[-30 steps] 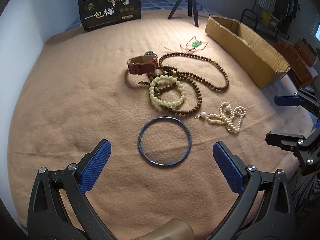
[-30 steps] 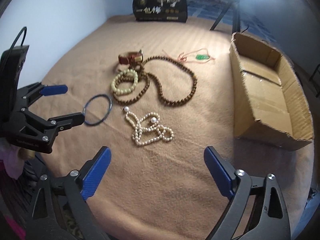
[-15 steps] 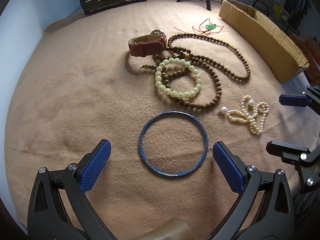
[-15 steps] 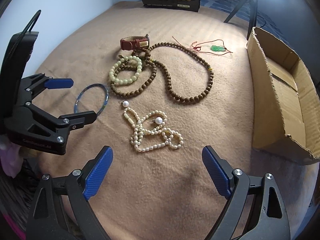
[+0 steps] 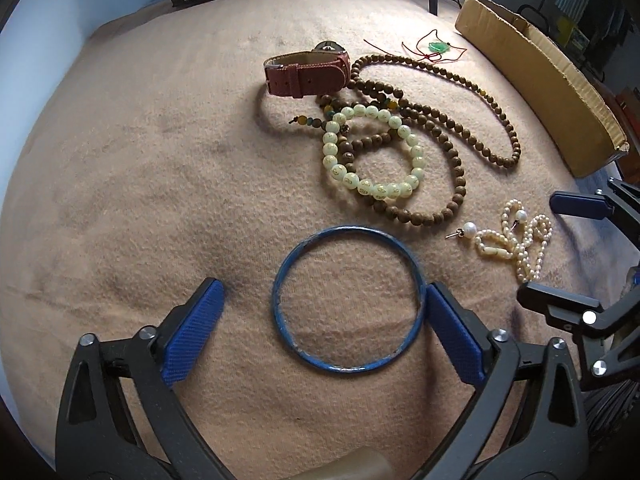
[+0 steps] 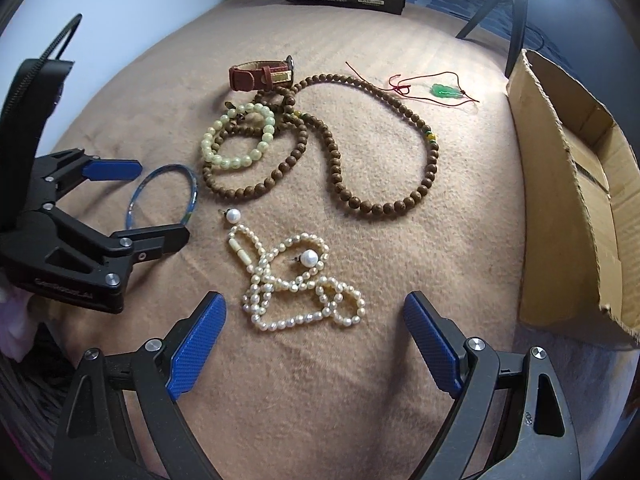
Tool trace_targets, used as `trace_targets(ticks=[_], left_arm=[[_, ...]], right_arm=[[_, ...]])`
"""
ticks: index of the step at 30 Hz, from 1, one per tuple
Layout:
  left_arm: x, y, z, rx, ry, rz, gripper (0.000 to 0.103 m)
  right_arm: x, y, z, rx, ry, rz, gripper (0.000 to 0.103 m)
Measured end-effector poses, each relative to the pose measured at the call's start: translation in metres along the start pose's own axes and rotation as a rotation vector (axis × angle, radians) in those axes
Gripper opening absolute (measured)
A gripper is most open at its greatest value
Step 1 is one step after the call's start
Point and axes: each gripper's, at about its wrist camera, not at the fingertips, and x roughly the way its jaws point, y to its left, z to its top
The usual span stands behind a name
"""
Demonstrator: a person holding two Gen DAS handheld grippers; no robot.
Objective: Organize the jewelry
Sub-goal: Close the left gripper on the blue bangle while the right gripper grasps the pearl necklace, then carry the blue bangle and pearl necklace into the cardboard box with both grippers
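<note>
Left wrist view: my left gripper [image 5: 322,330] is spread wide, holding nothing. The blue bangle [image 5: 347,299] lies flat on the tan blanket [image 5: 140,184], directly between my two pads. The bangle's right edge sits just beside, possibly touching, the right pad [image 5: 450,334]; the left pad [image 5: 192,332] stands apart from its left edge. A ring has no long axis, so I judge the approach angle matters little; the rim would be pinched across its width or at one edge. The bangle is thin, hard and scuffed along its near arc. Farther off lie a pale green bead bracelet [image 5: 372,152] overlapping a long brown bead strand [image 5: 452,120], a red leather-strap watch [image 5: 306,74] on edge, and a green pendant [image 5: 439,46] on red cord. Right of the bangle is a tangled pearl strand [image 5: 520,236]. A cardboard box [image 5: 548,88] stands far right.

Right wrist view: my right gripper [image 6: 314,340] is likewise spread and empty, with the pearl strand [image 6: 296,280] just beyond its pads, slightly left of centre. The strand is limp, looped and fine-beaded; I judge it will drape when lifted. The bangle [image 6: 164,196] lies at the left, inside the left gripper [image 6: 160,204], which is clearly the nearer tool for it. The box [image 6: 576,200] is open, to the right.
</note>
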Motion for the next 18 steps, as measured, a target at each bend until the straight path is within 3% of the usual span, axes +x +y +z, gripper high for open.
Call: trace_targets(ticks=[5, 10, 11, 15, 18], left_arm=[[-0.0011, -0.0006, 0.0035, -0.004, -0.011, 0.001, 0.087], [-0.0041, -0.0022, 0.0037, 0.005, -0.016, 0.000, 0.075], [-0.0046, -0.0023, 0.0034, 0.005, -0.016, -0.001, 0.075], [-0.0045, -0.0023, 0.0038, -0.001, -0.017, -0.005, 0.074], [-0.0068, 0.0000, 0.0029, -0.010, -0.016, -0.014, 0.074]], right_arm=[[0.0039, -0.0002, 0.0036, -0.013, 0.003, -0.015, 0.078], [0.0020, -0.0028, 0.0057, -0.024, 0.005, -0.009, 0.050], [0.0016, -0.0031, 0.0058, -0.025, 0.005, -0.004, 0.046], [0.0001, -0.0056, 0.0060, -0.005, 0.005, 0.014, 0.015], [-0.0014, -0.0071, 0.0050, 0.010, 0.003, 0.029, 0.010]])
